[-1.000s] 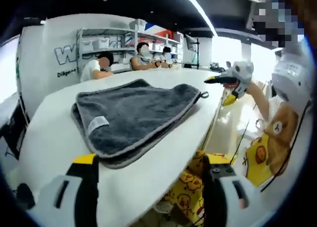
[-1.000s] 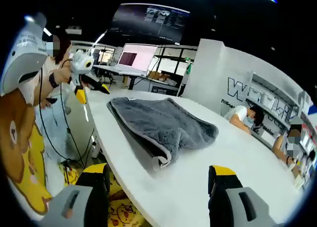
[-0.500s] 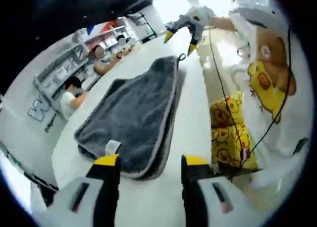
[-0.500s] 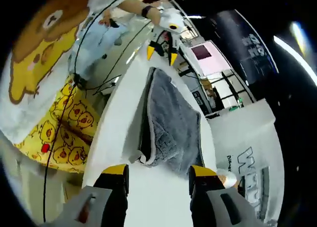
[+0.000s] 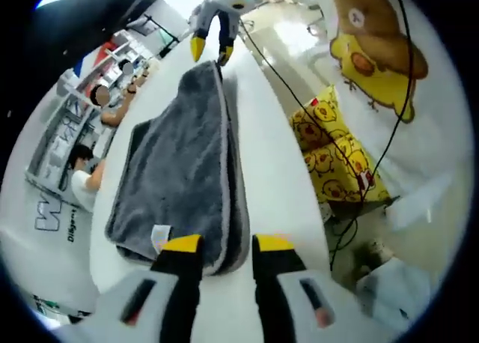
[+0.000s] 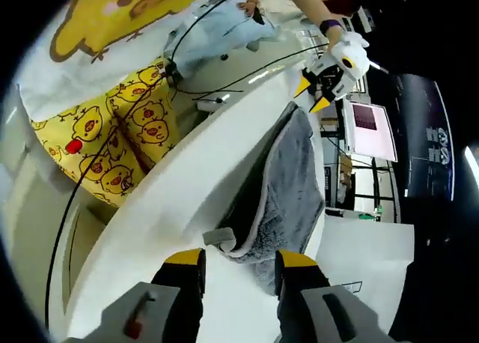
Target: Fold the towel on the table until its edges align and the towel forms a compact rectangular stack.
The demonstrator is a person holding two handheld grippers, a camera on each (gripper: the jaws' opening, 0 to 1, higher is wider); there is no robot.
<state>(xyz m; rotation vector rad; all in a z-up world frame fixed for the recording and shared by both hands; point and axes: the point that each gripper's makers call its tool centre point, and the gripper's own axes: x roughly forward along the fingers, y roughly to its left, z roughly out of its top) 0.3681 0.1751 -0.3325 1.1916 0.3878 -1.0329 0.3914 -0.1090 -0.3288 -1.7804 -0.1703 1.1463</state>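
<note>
Both tools have closed in on the towel within the last second. The left tool, earlier held back from the counter's near edge with its jaws wide, now sits at the near short end of the towel with its jaws drawn closer together; they straddle the folded edge but still show a gap, so nothing is clamped yet. The right tool has likewise moved up to the opposite end, jaws narrowed and apart, just short of the towel's corner with its small loop tab. Each tool also appears far off in the other's view: the right tool at the towel's far end, the left tool likewise.

I judge this as lining up for a grasp at both ends along the counter's person-side edge, ready for the next fold.

The towel lies already doubled, lengthwise along that edge, its layers roughly even, so the stack is not yet compact.

Count: one grey towel, one white label on it, two tools, one white counter. Several people sit at the far side of the counter.
</note>
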